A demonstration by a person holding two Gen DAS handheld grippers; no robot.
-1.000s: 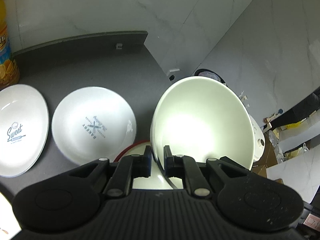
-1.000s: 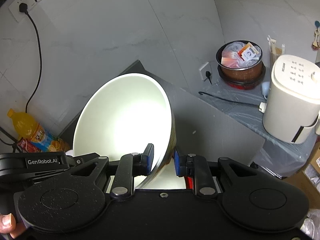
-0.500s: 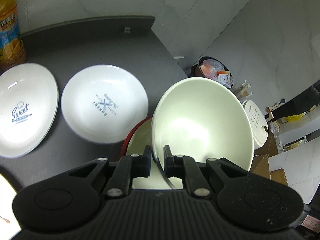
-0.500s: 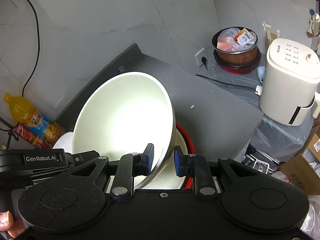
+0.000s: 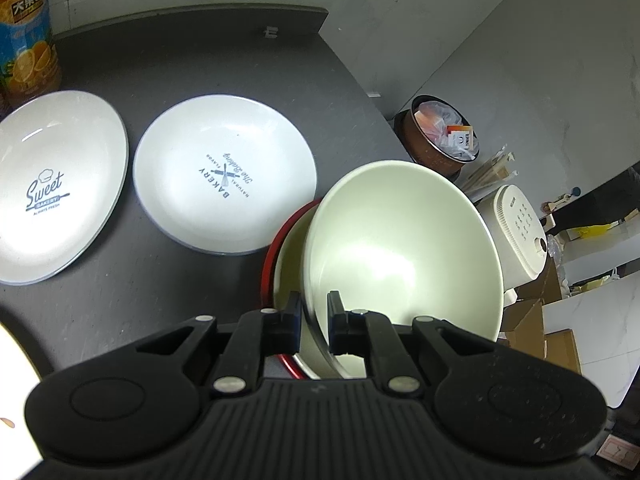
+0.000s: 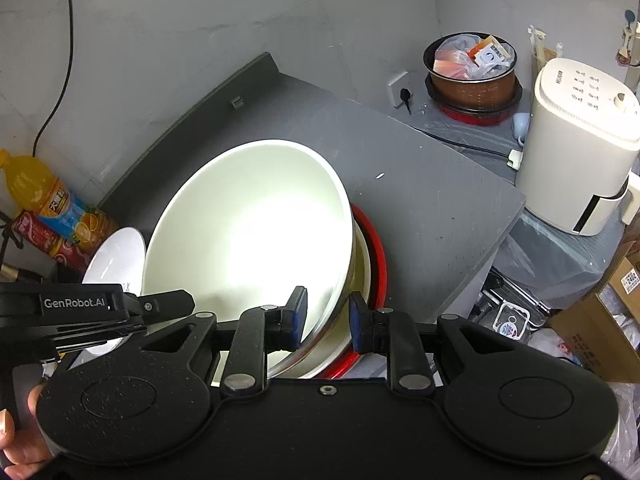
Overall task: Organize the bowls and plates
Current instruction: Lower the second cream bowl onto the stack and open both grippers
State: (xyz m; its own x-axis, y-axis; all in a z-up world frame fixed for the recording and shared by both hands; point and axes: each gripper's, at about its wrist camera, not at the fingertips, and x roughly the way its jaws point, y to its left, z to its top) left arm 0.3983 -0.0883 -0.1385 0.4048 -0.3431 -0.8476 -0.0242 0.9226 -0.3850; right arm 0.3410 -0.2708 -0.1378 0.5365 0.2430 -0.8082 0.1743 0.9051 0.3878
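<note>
Both grippers hold one large cream bowl by its rim, tilted, just above a red-rimmed bowl on the dark counter. My left gripper is shut on the bowl's near rim. My right gripper is shut on the rim of the same cream bowl, over the red-rimmed bowl. Two white printed plates lie to the left: a "Bakery" plate and a "Sweet" plate.
An orange juice bottle stands at the counter's back left, also in the right wrist view. Beyond the counter's right edge sit a white appliance, a brown pot of rubbish and cardboard boxes.
Both grippers have lowered the cream bowl toward the counter. The red-rimmed bowl beneath it has come into fuller view.
</note>
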